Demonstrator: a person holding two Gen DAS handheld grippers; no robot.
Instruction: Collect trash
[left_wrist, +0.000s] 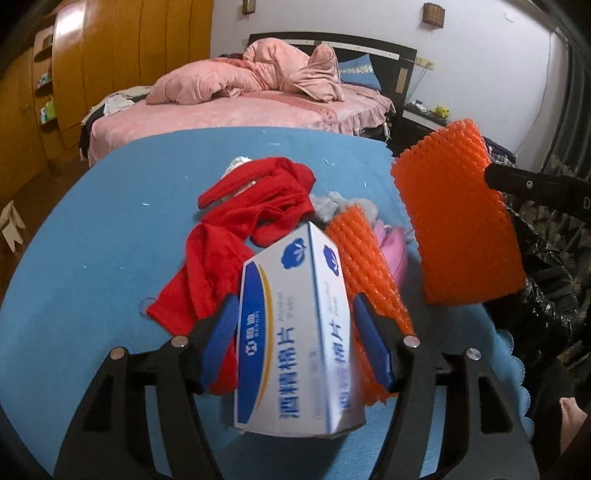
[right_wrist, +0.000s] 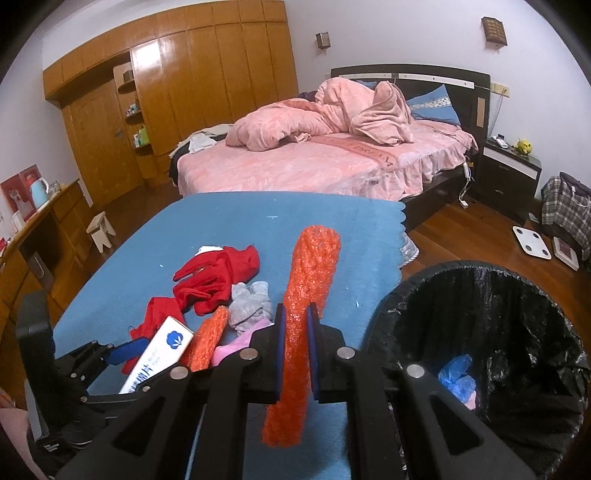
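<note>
Trash: scattered at the near end of the blue desk, mixed in with clothing; some is already in hand.
Red garment: at about 10 o'clock from the box, limp and crumpled; probably clothing, not rubbish.
Box: white and blue card carton, standing between the left tongs. The pads sit close on either side, but no firm pinch shows, so I would call the jaws released around it. It looks light and fairly stiff, likely to crush if squeezed hard; the two long side faces are the place to take it.
Foam net on the desk: orange, at 2 o'clock from the box, touching it; soft, springy, almost weightless.
Grey cloth: beyond that net, bunched up.
Held foam net: clenched in the right tongs at mid-length, both ends sticking out; it squashes easily, so the grip looks safe.
Bin: at 3 o'clock from the right tongs, lined with a black bag, beside the desk edge, blue scraps inside.
</note>
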